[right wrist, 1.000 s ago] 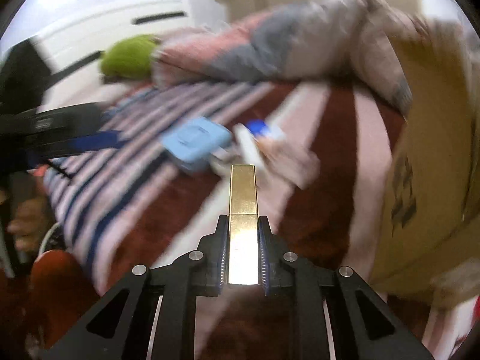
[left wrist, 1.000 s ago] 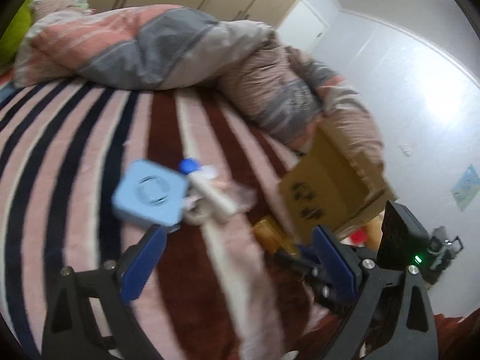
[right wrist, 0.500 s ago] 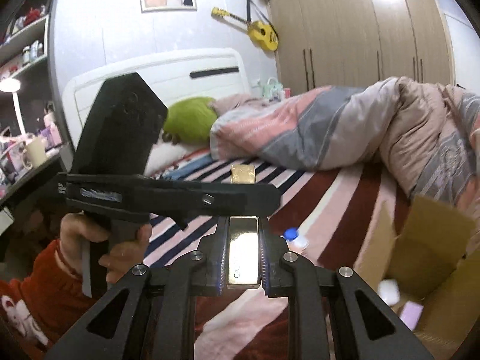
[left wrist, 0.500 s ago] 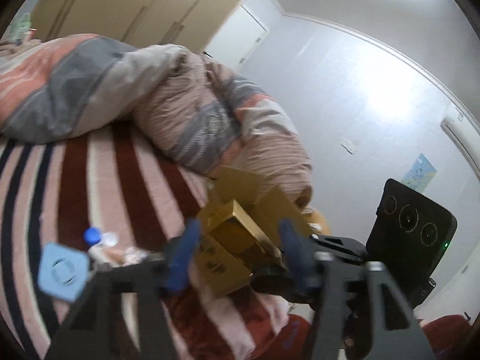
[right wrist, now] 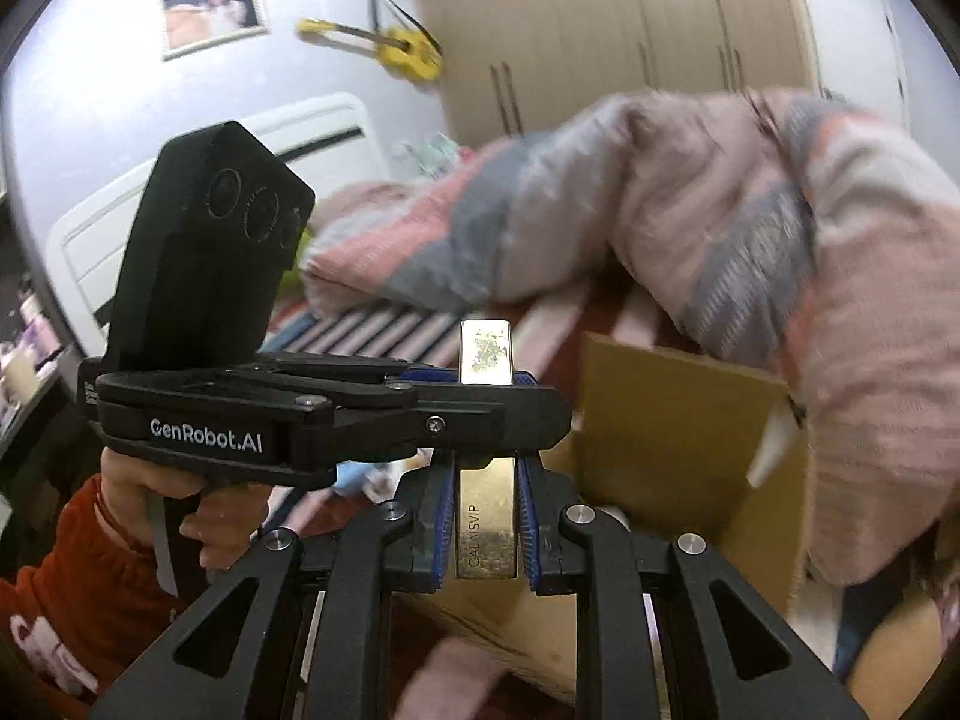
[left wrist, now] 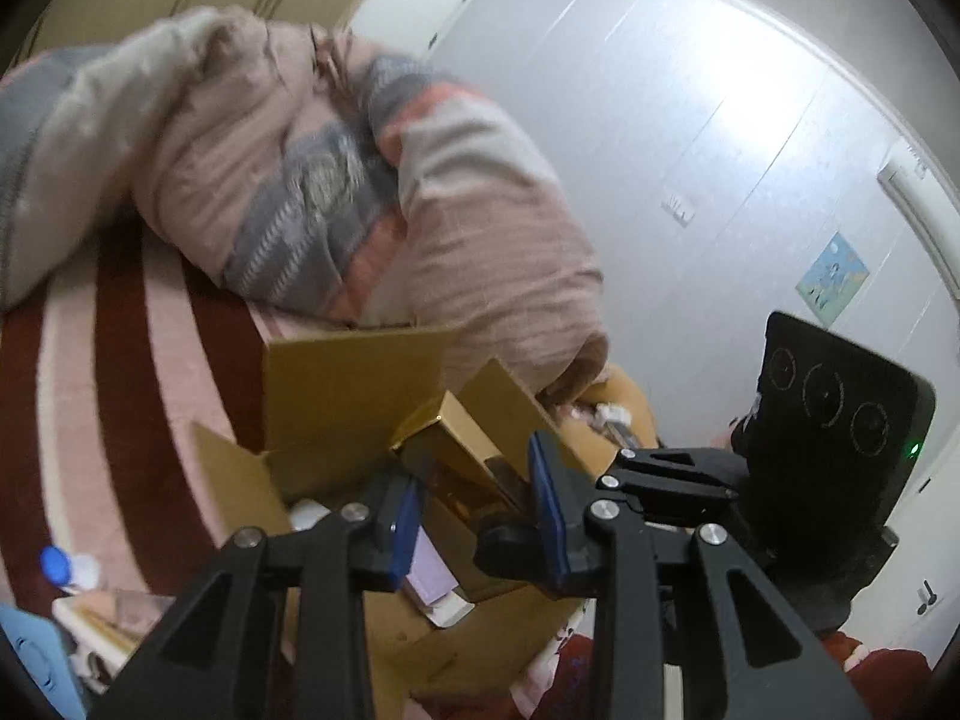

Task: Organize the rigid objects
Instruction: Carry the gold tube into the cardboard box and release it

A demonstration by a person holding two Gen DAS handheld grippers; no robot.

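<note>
A long gold box (right wrist: 485, 516) is clamped between the blue pads of my right gripper (right wrist: 485, 480), held above an open cardboard box (right wrist: 678, 420) on the striped bed. My left gripper (left wrist: 477, 498) has come in from the side, and its blue pads straddle the far end of the gold box (left wrist: 462, 450); I cannot tell if they press on it. In the right wrist view the left gripper's body (right wrist: 336, 414) crosses in front of the gold box. The cardboard box (left wrist: 354, 396) holds a lilac item (left wrist: 429, 570).
A rumpled pink and grey duvet (left wrist: 336, 180) lies behind the cardboard box. A blue-capped bottle (left wrist: 55, 564), a light blue square item (left wrist: 36, 672) and other small things lie on the bed at the left. Wardrobes (right wrist: 630, 42) stand behind.
Both grippers have risen from the bed and come together over the cardboard box. The left gripper's jaws have narrowed around the gold box that the right gripper keeps holding.
</note>
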